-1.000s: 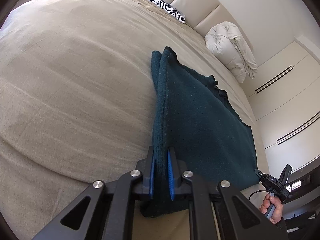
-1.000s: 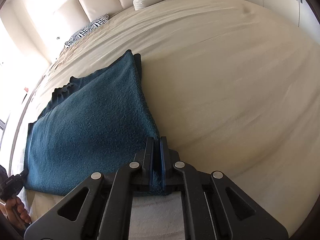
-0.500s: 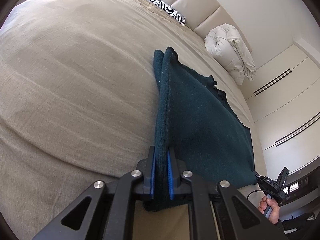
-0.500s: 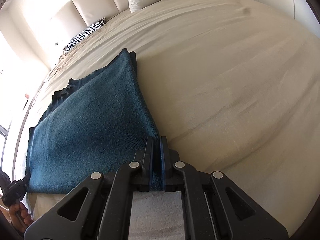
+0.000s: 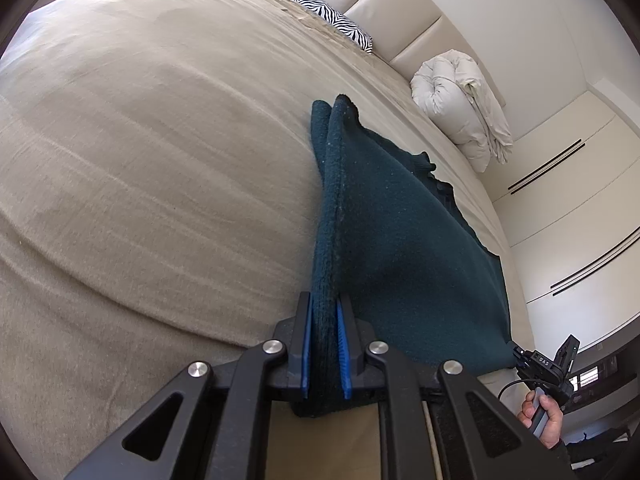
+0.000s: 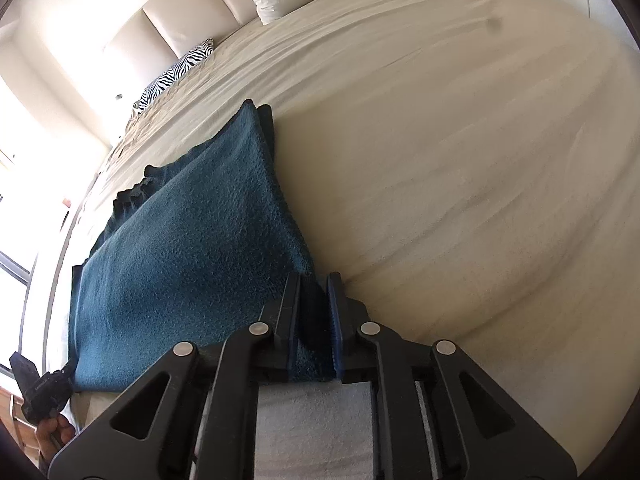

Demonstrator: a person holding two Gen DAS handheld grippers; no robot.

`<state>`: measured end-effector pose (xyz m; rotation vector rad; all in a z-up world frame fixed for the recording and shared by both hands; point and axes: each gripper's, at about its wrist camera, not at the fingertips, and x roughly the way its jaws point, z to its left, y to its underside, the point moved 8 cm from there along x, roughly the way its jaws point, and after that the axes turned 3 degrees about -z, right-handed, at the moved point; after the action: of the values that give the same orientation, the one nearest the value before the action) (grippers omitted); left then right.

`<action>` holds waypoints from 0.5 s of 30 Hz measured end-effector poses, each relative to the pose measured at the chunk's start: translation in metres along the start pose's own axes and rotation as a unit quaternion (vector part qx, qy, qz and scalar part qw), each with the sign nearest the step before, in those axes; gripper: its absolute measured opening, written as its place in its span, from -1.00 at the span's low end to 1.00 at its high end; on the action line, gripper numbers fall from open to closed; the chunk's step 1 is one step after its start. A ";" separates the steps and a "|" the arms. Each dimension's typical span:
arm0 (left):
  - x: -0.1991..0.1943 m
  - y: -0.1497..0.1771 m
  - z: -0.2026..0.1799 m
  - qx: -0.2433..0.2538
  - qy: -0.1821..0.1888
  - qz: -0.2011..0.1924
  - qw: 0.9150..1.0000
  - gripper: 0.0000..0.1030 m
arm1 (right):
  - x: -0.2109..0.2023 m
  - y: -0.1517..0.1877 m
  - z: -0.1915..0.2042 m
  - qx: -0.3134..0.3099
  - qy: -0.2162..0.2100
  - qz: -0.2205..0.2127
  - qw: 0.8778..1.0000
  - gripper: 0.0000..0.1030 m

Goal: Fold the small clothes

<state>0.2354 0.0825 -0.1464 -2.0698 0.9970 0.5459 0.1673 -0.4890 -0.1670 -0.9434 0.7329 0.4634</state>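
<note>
Garment: a dark teal, fuzzy knit cloth [image 5: 400, 248], folded double, lies flat on the wide beige bedspread [image 5: 140, 180] close to the bed's near edge; its far corner shows two stacked layers.

Left gripper: the black two-finger left gripper [image 5: 325, 344] with blue pads pinches the cloth's near left corner, both layers filling the gap, so the edges stay matched.

Right gripper: the black right gripper [image 6: 314, 326] sits at the near right corner; its jaws have just been opening, and the cloth between them looks slack, a gap showing beside one pad (I judge the hold is being let go).

Why both corners: held at the two near corners, the fold's edge could be drawn taut and laid straight along the bed edge.

Stage: I judge the fold has been set down and release is under way, the right side first.

Hand: in the left view, a hand [image 5: 548, 420] at the near right grips the other tool's handle.

Background: a zebra-striped pillow [image 5: 328, 12] and a rolled white duvet [image 5: 460, 100] lie far off by the headboard, well apart from the cloth.
</note>
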 end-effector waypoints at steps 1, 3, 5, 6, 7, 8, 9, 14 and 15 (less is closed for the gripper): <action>-0.003 -0.001 0.000 -0.002 0.003 0.000 1.000 -0.70 | -0.005 -0.002 0.000 0.003 0.005 -0.005 1.000 -0.53; -0.015 -0.003 -0.001 0.003 -0.011 -0.010 1.000 -0.49 | -0.021 -0.008 -0.001 0.013 0.019 -0.031 0.999 -0.13; -0.032 -0.008 -0.002 0.016 -0.041 -0.035 0.998 -0.20 | -0.043 -0.017 0.003 0.024 0.011 -0.071 0.997 0.13; -0.040 -0.012 -0.004 0.025 -0.054 -0.051 0.997 -0.13 | -0.050 -0.020 0.008 0.026 0.000 -0.081 0.996 0.13; -0.045 -0.017 -0.012 0.041 -0.064 -0.062 0.995 -0.13 | -0.055 -0.023 0.017 0.026 -0.019 -0.085 0.996 0.13; -0.047 -0.020 -0.023 0.060 -0.068 -0.066 0.994 -0.13 | -0.057 -0.024 0.031 0.027 -0.049 -0.081 0.995 0.13; -0.044 -0.022 -0.037 0.082 -0.069 -0.064 0.992 -0.13 | -0.054 -0.022 0.046 0.029 -0.081 -0.069 0.994 0.13; 0.009 -0.008 -0.112 0.212 -0.101 -0.026 0.972 0.19 | -0.007 0.023 0.150 0.022 -0.235 0.043 0.971 0.11; 0.024 -0.003 -0.121 0.227 -0.106 -0.016 0.968 0.19 | 0.005 0.035 0.166 0.024 -0.253 0.063 0.965 0.11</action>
<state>0.2581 -0.0219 -0.0856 -1.5822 0.8675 0.4590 0.2074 -0.3287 -0.1267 -0.6923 0.3352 0.7612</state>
